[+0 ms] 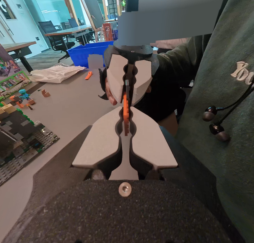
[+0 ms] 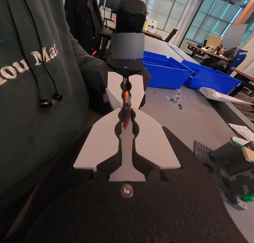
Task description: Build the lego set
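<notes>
My left gripper [image 1: 125, 109] is shut on a long orange Lego plate [image 1: 125, 116] that stands on edge between its fingers. My right gripper [image 2: 125, 110] meets it tip to tip in the air in front of a person's green hoodie. It is shut on a small grey piece [image 2: 128, 103] that lies against the orange plate [image 2: 125, 124]. The right gripper [image 1: 128, 93] and the grey piece [image 1: 127, 85] show above in the left wrist view. The left gripper [image 2: 125, 98] shows beyond in the right wrist view. The half-built Lego model [image 1: 20, 140] stands on the grey table at the left.
Minifigures [image 1: 23, 97], a brown piece [image 1: 45, 94], the set's box [image 1: 11, 74], a white paper bag [image 1: 55, 74], an orange tool [image 1: 88, 75] and a blue bin [image 1: 89, 54] lie on the table. Blue bins [image 2: 165, 74], loose small pieces [image 2: 175, 100], an instruction sheet [image 2: 244, 131] and the model [image 2: 233, 174] show on the right. The half-built Lego model [image 1: 20, 140] is about equally far from each gripper, around 30 cm. My right wrist view [image 2: 228, 178] looks at it from another angle.
</notes>
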Demonstrator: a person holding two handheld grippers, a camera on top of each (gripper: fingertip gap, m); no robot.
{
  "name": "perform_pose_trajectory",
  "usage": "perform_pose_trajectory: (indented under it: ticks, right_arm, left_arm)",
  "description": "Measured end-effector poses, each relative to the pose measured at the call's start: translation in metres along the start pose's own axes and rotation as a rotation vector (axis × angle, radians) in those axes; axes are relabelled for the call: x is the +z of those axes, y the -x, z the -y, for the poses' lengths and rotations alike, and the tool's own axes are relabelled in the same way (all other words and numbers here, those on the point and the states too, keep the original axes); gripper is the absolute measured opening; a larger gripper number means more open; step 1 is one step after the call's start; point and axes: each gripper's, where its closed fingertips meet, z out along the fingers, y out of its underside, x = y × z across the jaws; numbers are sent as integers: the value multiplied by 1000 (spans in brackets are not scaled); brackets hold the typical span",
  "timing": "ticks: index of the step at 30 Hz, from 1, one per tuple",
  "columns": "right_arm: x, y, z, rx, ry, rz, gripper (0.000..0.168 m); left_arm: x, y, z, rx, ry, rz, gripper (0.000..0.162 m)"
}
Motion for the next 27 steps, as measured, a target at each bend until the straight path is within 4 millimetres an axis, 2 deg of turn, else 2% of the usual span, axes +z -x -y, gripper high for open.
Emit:
perform_pose_trajectory:
  ticks: [4,14,16,19,23,27]
  right_arm:
    - [-1,2,2,61,-16,25,8]
    - [1,-2,-11,2,68,-26,7]
    - [2,-1,-13,1,77,-16,7]
    - [3,0,-16,11,85,-26,8]
    - [4,-3,-17,78,55,-40,10]
    - [-1,-13,-5,224,-46,-42,17]
  left_arm:
    - [1,-1,2,41,-9,-7,5]
    - [-1,12,-5,5,24,74,18]
    - [-1,6,-6,16,27,48,7]
    - [-1,5,-11,16,49,48,6]
    - [-2,4,-13,-75,46,9,5]
    - [-1,7,-10,-270,14,-46,5]
